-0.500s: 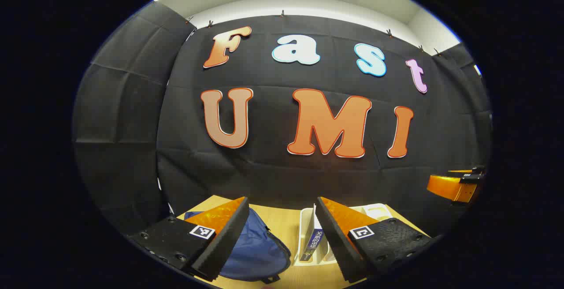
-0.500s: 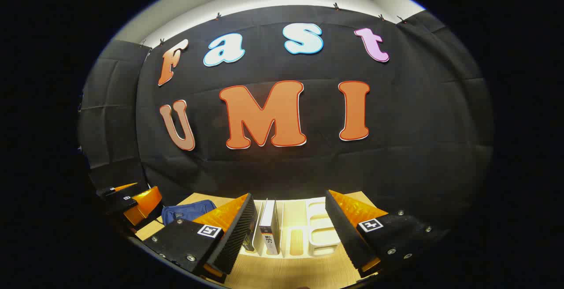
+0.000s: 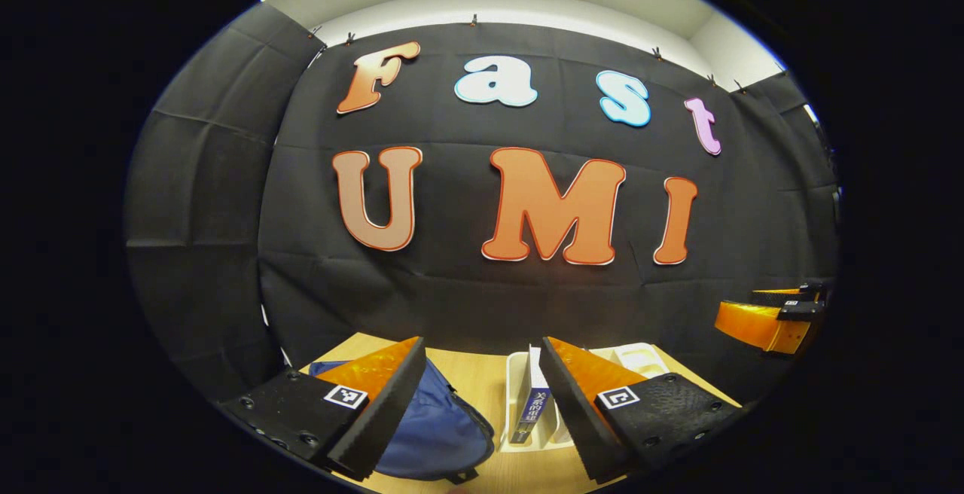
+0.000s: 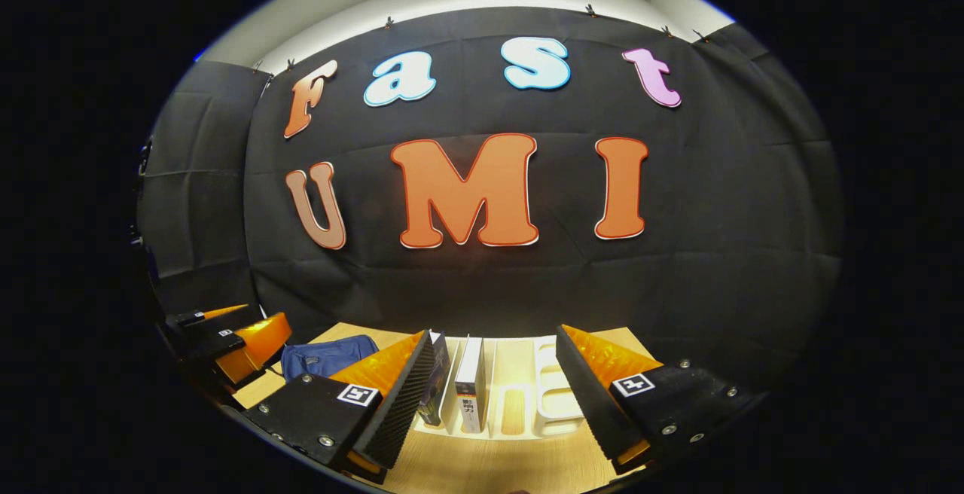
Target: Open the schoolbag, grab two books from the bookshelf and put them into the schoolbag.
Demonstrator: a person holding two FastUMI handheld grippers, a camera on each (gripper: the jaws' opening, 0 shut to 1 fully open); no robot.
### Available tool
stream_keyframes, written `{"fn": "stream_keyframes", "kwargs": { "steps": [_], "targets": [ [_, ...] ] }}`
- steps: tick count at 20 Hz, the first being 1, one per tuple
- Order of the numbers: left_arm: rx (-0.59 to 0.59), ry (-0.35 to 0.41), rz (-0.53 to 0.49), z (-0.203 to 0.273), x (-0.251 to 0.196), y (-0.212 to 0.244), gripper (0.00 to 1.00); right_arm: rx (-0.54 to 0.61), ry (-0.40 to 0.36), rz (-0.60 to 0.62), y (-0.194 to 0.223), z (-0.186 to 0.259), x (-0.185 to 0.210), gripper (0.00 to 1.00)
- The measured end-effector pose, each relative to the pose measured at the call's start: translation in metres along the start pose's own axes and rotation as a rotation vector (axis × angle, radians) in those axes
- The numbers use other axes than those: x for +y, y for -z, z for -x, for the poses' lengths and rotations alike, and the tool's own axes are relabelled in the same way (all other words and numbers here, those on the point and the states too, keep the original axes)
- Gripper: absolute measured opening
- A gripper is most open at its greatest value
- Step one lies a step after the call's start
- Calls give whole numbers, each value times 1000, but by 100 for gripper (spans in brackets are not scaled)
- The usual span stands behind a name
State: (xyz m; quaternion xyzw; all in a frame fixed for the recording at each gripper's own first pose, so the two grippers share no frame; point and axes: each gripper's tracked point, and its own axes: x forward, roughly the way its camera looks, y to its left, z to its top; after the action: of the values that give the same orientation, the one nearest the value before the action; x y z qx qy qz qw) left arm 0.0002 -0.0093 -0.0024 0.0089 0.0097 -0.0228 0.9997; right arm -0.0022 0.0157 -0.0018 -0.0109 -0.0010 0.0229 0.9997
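The blue schoolbag (image 3: pixel 437 426) lies on the wooden table (image 3: pixel 482 377), partly behind my left gripper's left finger. A white bookshelf rack (image 3: pixel 517 373) stands right of it and holds a book with a blue spine (image 3: pixel 529 413). My left gripper (image 3: pixel 482 404) is open and empty above the table's near edge. In the right gripper view, a dark book (image 4: pixel 437 377) and a white book (image 4: pixel 471 385) stand upright in the rack (image 4: pixel 553 396). My right gripper (image 4: pixel 493 396) is open in front of them, touching nothing. The schoolbag (image 4: pixel 327 355) lies further left.
The right gripper (image 3: pixel 768 321) hangs in the air at the far right of the left gripper view. The left gripper (image 4: pixel 226 337) shows at the left edge of the right gripper view. Black cloth walls close in the table behind and on both sides.
Both views have shifted slightly sideways. In the right gripper view the dark book now shows beside the left finger. Both grippers stay open.
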Motion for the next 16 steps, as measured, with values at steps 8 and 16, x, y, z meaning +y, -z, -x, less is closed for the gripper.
{"fn": "stream_keyframes", "kwargs": {
  "steps": [8,16],
  "targets": [
    [-24,53,-41,4,-15,-5,94,-28,-19,-4,-7,4,2,100],
    [-23,88,11,5,-21,-6,94,-16,-18,-3,-3,4,2,97]
  ]
}}
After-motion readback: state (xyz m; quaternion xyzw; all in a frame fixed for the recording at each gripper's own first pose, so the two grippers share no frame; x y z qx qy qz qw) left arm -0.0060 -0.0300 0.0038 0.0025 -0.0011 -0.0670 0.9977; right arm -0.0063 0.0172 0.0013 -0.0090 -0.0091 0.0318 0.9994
